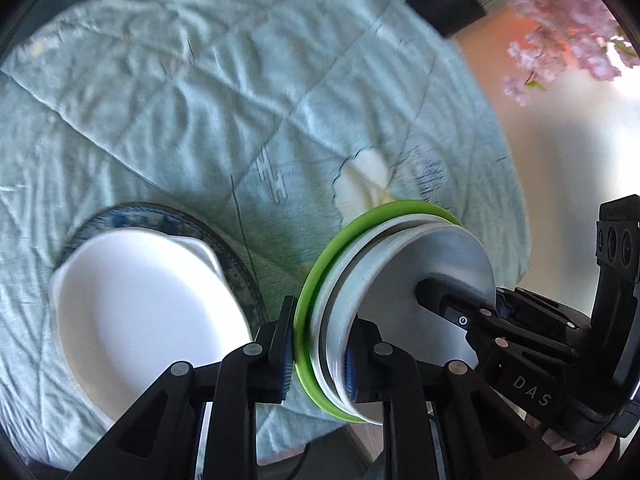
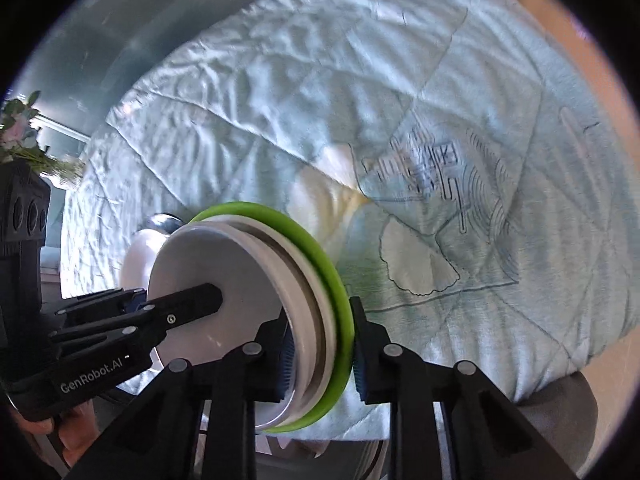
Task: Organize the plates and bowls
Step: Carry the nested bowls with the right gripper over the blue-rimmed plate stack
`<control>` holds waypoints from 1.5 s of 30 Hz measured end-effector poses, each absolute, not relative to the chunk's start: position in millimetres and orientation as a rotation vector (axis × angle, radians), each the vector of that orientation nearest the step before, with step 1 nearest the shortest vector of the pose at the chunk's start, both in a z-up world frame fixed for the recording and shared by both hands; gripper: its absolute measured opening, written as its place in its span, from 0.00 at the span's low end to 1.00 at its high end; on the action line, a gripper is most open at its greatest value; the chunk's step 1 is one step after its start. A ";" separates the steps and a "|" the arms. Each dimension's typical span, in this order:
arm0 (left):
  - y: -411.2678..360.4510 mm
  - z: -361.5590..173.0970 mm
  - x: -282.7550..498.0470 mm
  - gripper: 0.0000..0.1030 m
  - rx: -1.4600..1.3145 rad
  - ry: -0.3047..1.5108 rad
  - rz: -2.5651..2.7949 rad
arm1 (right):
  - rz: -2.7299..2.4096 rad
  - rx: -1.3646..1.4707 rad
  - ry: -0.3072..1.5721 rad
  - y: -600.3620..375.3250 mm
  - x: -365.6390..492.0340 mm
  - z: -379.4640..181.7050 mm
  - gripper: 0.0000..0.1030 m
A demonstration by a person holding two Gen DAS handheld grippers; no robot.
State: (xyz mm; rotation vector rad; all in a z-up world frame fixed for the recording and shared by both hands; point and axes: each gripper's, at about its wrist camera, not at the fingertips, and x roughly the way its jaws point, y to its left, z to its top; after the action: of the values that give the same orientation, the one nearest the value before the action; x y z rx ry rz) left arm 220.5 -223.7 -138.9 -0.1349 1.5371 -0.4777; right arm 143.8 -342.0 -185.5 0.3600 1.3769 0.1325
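Note:
A stack of plates point(image 1: 424, 256) hangs on edge above the table: a green plate point(image 1: 316, 280) on one side, white ones in the middle, a metal one facing right. My left gripper point(image 1: 320, 348) is shut on the stack's near rim. My right gripper point(image 1: 472, 312) clamps the rim from the right, one finger lying across the metal face. In the right wrist view the same stack point(image 2: 240, 264) sits between my right gripper point(image 2: 320, 356) pads, with the green plate point(image 2: 320, 252) to the right. My left gripper point(image 2: 188, 304) reaches in from the left.
A white dish point(image 1: 140, 300) rests on a blue-patterned plate point(image 1: 224, 240) at the left, partly hidden behind the stack as the white dish point(image 2: 136, 256). A wrinkled pale-blue cloth point(image 1: 200, 100) covers the round table. Pink flowers point(image 1: 560, 20) hang at the upper right.

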 end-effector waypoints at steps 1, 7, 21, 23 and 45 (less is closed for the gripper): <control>-220.4 -128.9 219.0 0.16 -0.137 1.522 -0.472 | 0.138 0.354 1.357 -340.4 142.3 -175.0 0.22; -196.4 -44.5 200.5 0.16 -0.140 1.413 -0.426 | 0.170 0.305 1.250 -324.1 128.8 -106.0 0.23; -111.5 36.9 165.4 0.16 -0.204 1.291 -0.311 | 0.278 0.231 1.151 -254.4 109.7 -37.1 0.22; -97.6 31.1 161.2 0.16 -0.217 1.301 -0.291 | 0.295 0.232 1.162 -242.9 111.3 -40.8 0.22; -31.9 -80.9 169.5 0.16 -0.302 1.477 -0.208 | 0.333 0.233 1.345 -177.3 136.4 -124.4 0.22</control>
State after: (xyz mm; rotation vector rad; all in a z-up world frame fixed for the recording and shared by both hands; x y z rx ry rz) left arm 169.5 -31.9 -80.9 -0.3016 1.4766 -0.2078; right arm 136.4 -177.3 -124.4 0.2326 1.3453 0.3331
